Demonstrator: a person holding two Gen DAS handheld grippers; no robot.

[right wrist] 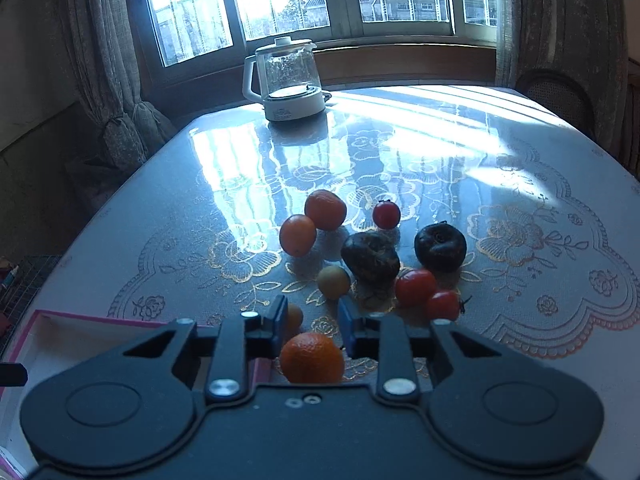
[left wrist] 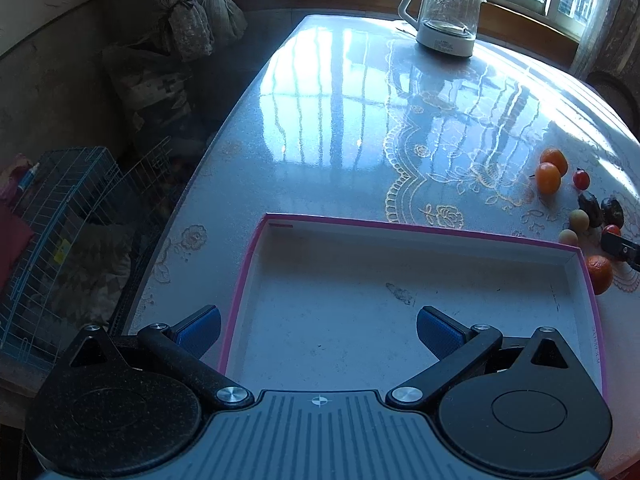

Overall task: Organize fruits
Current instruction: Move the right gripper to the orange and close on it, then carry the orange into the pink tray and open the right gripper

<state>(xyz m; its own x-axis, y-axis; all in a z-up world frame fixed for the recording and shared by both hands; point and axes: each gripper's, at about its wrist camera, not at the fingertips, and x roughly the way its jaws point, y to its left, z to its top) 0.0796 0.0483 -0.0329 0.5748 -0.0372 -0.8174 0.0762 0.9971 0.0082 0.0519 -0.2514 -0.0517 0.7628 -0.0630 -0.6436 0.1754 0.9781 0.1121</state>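
Left wrist view: the left gripper (left wrist: 319,330) hangs wide open and empty over the pink-rimmed box (left wrist: 460,234) on the counter (left wrist: 320,120).

Right wrist view: the right gripper (right wrist: 313,322) has its jaws drawn close with nothing visibly between the pads; a tangerine (right wrist: 312,357) sits below them, whether gripped I cannot tell. Next, likely carrying fruit leftward into the box.

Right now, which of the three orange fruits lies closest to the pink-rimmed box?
The lone mandarin right beside the box wall. The other two oranges sit together farther back, towards the kettle.

Orange mandarin (right wrist: 312,358), pink-rimmed box (left wrist: 400,227) (white inside)
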